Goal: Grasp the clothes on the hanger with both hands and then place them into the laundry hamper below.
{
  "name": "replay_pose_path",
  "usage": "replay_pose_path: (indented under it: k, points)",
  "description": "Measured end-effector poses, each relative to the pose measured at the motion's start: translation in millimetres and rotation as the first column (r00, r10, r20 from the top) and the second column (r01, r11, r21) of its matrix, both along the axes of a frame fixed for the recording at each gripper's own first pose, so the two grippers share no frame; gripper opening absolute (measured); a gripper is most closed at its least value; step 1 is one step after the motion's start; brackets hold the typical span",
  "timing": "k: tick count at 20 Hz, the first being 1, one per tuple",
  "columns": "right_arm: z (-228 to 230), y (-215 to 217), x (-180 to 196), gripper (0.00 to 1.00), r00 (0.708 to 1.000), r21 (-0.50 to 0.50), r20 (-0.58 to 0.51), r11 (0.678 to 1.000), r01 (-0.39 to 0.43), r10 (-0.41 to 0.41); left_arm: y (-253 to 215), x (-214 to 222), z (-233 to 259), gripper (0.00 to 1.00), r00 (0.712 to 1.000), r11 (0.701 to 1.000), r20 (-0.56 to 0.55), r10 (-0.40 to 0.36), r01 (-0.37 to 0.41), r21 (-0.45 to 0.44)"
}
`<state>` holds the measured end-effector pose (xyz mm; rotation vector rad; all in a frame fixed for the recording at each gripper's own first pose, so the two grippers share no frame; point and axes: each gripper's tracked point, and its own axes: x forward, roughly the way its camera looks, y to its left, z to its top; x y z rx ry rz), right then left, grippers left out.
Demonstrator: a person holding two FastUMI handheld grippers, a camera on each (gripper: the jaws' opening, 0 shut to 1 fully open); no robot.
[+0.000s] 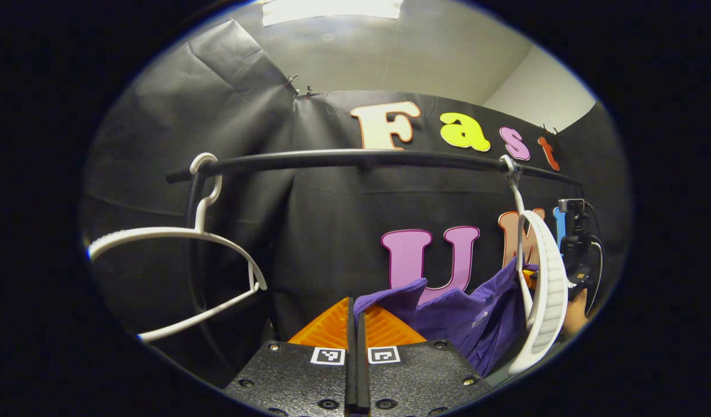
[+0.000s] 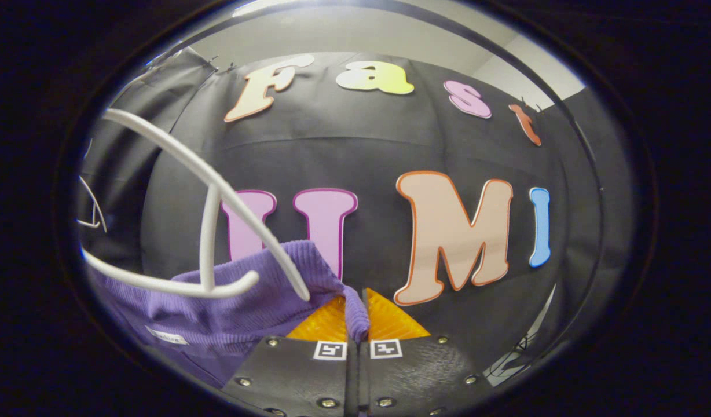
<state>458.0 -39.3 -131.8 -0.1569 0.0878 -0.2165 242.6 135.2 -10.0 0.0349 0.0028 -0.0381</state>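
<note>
Black cloth wall [image 1: 332, 231] — pale ceiling [image 1: 390, 52]

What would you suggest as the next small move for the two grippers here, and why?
Probably lower both together. The left gripper and right gripper each pinch an edge of the purple garment, which hangs slack below the white hanger, seemingly already off it.

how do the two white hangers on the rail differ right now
The left hanger hangs bare and broadside to the left gripper view; the right hanger is seen nearly edge-on, with the purple garment bunched against it. The left hanger sits near the rail's end; the right one hangs farther along. Both are white and hooked over the same rail.
</note>
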Motion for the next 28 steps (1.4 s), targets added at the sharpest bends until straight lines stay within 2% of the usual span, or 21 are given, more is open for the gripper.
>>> replay_pose_path:
  k: [6,10,21,28]
  points:
    - [-27.8,20.0,-30.4,0.0,0.998,0.02,-0.042,0.999,-0.035,0.035,7.8,-15.4,-26.7,0.0,0.999,0.999,-0.046,0.008,-0.009,-0.036]
    - [-29.4,31.3,-60.5,0.0,0.997,0.008,-0.058,0.998,-0.055,0.055,6.0,-28.0,-34.9,0.0,0.998,0.999,-0.061,0.0,-0.002,-0.039]
    - [11.9,69.2,-157.1,0.01,0.993,0.02,-0.031,0.993,-0.116,0.117,-7.0,-87.9,-35.7,0.0,0.996,0.996,-0.081,-0.028,0.021,-0.087]
    - [20.8,98.6,-210.6,0.01,0.985,0.04,-0.015,0.984,-0.172,0.173,-47.8,-120.7,-34.2,0.0,0.993,0.991,-0.065,-0.103,0.097,-0.09]
